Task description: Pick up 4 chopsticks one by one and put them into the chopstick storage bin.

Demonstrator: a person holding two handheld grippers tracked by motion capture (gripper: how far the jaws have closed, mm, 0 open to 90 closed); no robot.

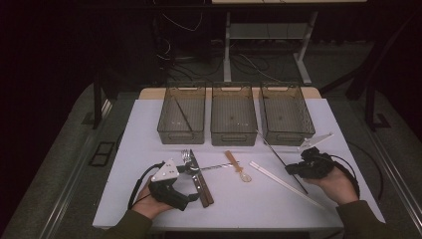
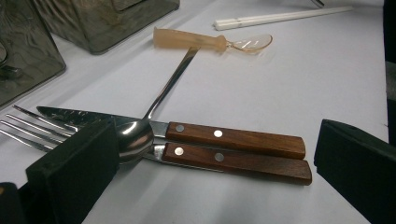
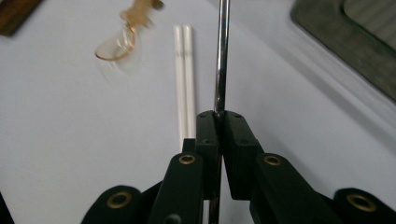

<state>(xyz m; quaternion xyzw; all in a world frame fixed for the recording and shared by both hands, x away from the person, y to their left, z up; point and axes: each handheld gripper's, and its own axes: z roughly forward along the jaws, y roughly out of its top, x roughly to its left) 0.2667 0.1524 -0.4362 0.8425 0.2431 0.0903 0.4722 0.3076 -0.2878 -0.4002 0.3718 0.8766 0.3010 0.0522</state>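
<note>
Your right gripper (image 3: 218, 122) jaws clenched on metal chopstick (image 3: 222, 56); left gripper (image 2: 215, 158) jaws released. Thin rod may slip, pivot, miss bin (image 1: 286, 113).

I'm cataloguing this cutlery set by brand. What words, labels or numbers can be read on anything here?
None can be read: the knife, fork, metal spoon, white chopsticks, clear plastic spoon and three bins show no legible text or marks.
</note>
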